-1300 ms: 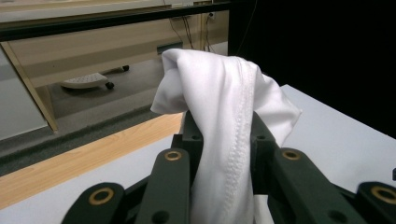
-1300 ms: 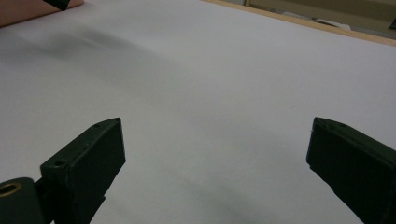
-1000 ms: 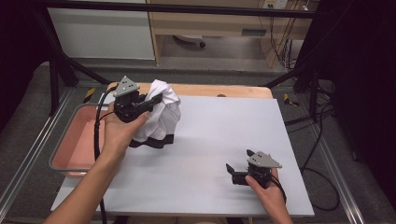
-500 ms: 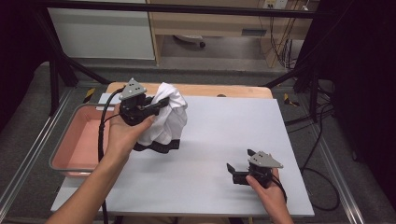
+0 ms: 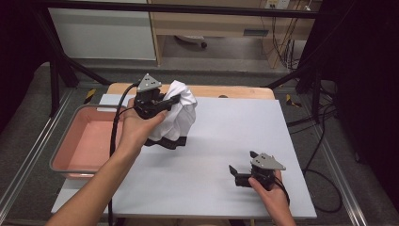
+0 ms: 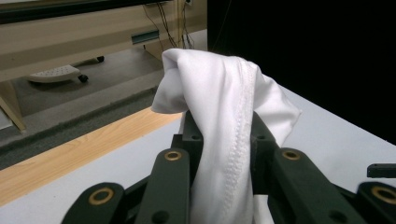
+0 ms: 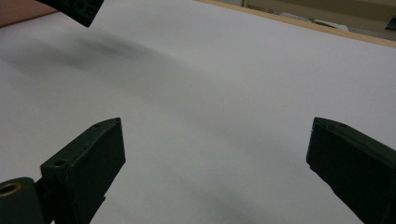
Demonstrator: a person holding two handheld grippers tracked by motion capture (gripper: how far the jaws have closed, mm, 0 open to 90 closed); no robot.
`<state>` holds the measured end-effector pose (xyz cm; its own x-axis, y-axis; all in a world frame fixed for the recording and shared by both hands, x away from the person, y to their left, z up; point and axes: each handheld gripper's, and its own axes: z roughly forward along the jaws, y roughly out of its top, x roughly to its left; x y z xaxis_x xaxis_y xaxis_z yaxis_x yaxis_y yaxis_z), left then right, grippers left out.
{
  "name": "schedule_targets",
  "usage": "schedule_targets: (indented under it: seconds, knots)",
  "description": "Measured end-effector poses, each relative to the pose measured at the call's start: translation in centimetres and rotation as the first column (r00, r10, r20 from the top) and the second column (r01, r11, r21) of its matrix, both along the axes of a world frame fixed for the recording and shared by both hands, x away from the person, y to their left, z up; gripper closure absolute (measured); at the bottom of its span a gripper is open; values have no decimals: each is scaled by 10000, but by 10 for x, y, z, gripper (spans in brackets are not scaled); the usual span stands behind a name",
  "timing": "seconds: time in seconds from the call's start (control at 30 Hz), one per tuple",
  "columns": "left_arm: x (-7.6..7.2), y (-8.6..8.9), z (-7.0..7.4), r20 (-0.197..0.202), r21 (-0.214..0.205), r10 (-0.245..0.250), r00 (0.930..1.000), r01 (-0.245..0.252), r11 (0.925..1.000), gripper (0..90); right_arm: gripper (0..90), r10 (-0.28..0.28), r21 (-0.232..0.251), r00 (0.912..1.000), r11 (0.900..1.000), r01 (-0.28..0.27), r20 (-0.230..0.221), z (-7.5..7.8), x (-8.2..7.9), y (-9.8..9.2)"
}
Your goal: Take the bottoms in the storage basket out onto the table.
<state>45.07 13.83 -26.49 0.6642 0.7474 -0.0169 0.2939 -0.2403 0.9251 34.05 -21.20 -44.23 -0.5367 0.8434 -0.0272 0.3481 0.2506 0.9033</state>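
A white cloth with a dark lower hem (image 5: 181, 115) hangs lifted above the table's far left part. My left gripper (image 5: 173, 100) is shut on its top, and the bunched white cloth (image 6: 224, 140) runs between the jaws and drapes over them. The dark hem (image 5: 167, 141) trails just over the white tabletop (image 5: 235, 136). My right gripper (image 5: 240, 175) rests near the front right of the table, held by a hand. Its jaws stand wide apart with nothing between them, and in the right gripper view (image 7: 215, 154) only bare tabletop lies between the two pads.
A shallow pink tray with a grey rim (image 5: 77, 141) sits at the table's left edge. A strip of wooden tabletop (image 5: 230, 92) shows along the far edge. Black cables (image 5: 324, 155) hang off the right side. A dark corner of the cloth (image 7: 70, 9) shows at the upper left.
My left gripper has carried the cloth to the right, toward the table's middle. The right gripper has stayed where it was.
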Motion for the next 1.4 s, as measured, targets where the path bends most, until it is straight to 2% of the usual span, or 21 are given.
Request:
schedule_targets:
  seconds: [0.17, 0.3, 0.47, 0.53, 0.73, 0.83, 1.1, 1.23, 1.4]
  knots:
    - [-6, -10, -2, -102, -95, -310, 9995, 309, 9995, 744, 46, 62, -7, 10000, 10000, -62, 36, 1, 0, 2]
    - [-17, -21, 0, 118, 122, -594, 9982, 592, 9982, 743, 46, 114, 1, 9999, 9999, -114, 23, 0, 0, 3]
    - [-22, -33, -2, -41, 109, -955, 9954, 956, 9954, 742, 47, 72, 32, 10000, 10000, -72, -9, 0, -1, 1]
    - [-23, -37, -4, -103, 239, -1033, 9946, 1035, 9943, 742, 47, 102, 1, 9999, 9999, -102, 37, 1, -2, 1]
    - [-21, -46, -18, -344, 638, -1111, 9932, 1131, 9915, 742, 47, 141, -8, 9999, 9999, -141, -7, 0, -1, 2]
    - [-20, -48, -26, -430, 580, -1056, 9935, 1080, 9925, 742, 47, 93, 35, 10000, 10000, -93, -5, 0, -1, 1]
    - [-7, -54, -38, -537, 824, -861, 9948, 904, 9925, 741, 47, 162, -15, 9999, 9999, -162, -9, 0, -1, 2]
    - [0, -56, -48, -550, 1108, -660, 9963, 718, 9912, 741, 47, 143, -19, 9999, 9999, -143, -8, 0, -1, 3]
    - [9, -56, -56, -679, 987, -485, 9965, 551, 9936, 741, 46, 189, -32, 9998, 9998, -189, -16, -1, -1, 4]
